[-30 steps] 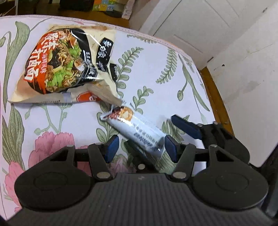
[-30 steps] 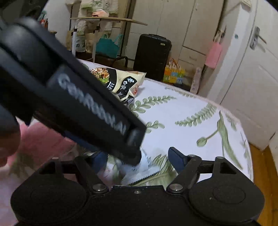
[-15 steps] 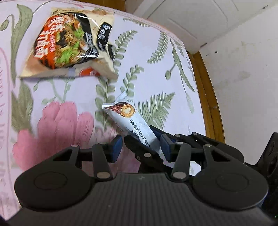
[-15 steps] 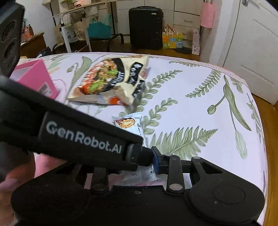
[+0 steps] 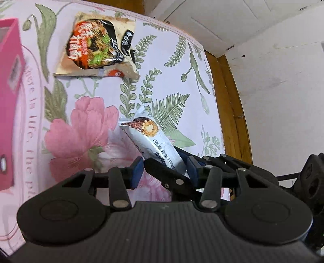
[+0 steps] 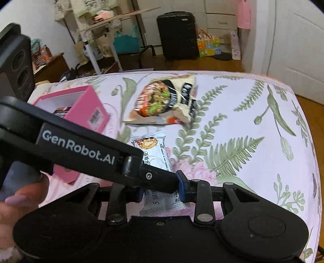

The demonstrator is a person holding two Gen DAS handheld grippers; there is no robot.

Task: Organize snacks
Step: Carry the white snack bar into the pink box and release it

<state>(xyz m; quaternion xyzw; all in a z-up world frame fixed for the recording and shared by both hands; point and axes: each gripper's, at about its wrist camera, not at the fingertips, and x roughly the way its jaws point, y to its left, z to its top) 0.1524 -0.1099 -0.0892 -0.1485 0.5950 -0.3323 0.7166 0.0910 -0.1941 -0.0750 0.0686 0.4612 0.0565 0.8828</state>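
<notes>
Right wrist: pink box (image 6: 92, 113), packet (image 6: 60, 110) inside

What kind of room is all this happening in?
Most likely a lived-in bedroom or spare room at home: a black hard-shell suitcase stands by white panelled cupboards, and a floral-print cloth covers the soft surface.

A slim silvery-white foil snack bar wrapper (image 5: 154, 141) is lifted and tilted, near the cream noodle packet (image 5: 97, 48) lying flat.

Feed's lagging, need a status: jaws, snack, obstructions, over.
Right gripper shut on snack bar. Left gripper straddles it, grip unclear. Jaws crowd each other.
</notes>
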